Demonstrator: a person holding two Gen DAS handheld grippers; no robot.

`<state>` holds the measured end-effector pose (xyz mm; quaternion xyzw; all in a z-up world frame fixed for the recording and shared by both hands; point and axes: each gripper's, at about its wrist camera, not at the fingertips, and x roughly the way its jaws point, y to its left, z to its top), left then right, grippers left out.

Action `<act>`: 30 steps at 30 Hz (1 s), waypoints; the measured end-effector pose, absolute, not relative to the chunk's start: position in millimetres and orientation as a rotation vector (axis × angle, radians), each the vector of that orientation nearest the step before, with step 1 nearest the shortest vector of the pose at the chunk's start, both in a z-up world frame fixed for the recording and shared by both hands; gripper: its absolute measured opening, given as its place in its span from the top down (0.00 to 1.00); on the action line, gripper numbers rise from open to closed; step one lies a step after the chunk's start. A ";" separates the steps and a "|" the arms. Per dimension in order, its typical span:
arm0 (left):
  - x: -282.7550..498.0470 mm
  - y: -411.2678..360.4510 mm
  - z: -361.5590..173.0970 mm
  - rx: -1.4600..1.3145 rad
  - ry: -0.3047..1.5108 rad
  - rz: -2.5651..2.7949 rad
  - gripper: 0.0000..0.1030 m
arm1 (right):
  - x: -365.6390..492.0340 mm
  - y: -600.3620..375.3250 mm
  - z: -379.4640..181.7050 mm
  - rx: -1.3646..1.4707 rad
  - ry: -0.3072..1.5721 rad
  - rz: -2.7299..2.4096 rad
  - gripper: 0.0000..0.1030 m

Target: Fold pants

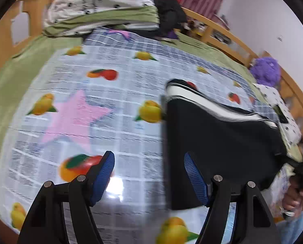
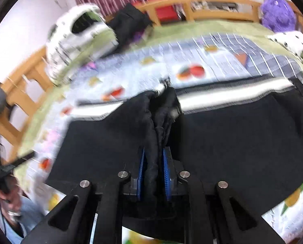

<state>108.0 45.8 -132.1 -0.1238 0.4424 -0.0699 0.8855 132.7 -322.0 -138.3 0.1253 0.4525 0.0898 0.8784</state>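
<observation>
Black pants (image 1: 218, 142) with a white side stripe (image 1: 204, 101) lie folded on the fruit-print sheet (image 1: 102, 105). My left gripper (image 1: 149, 158) is open and empty, its right finger (image 1: 194, 174) over the pants' left edge, its left finger (image 1: 104, 168) over bare sheet. In the right wrist view my right gripper (image 2: 153, 162) is shut on a bunched fold of the black pants (image 2: 242, 134), lifting it above the flat part. The white stripe (image 2: 228, 95) runs across behind.
A pile of bedding (image 1: 102, 6) and dark clothes (image 1: 169, 12) sits at the bed's far end. A wooden bed rail (image 1: 222, 34) runs along the far side. A purple plush (image 1: 267, 71) and spotted pillow (image 1: 281, 113) lie at the right.
</observation>
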 end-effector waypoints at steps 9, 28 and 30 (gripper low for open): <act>104.4 -7.9 -174.2 -0.133 1.053 -0.137 0.33 | 107.4 -306.8 -153.7 0.110 0.971 0.103 0.72; 161.1 -2.8 -158.3 -0.227 0.971 -0.177 0.31 | 223.5 -312.0 -146.0 0.115 0.953 0.203 0.44; 174.9 -0.3 -166.1 -0.225 0.980 -0.180 0.31 | 253.3 -313.7 -172.6 0.161 1.043 0.194 0.62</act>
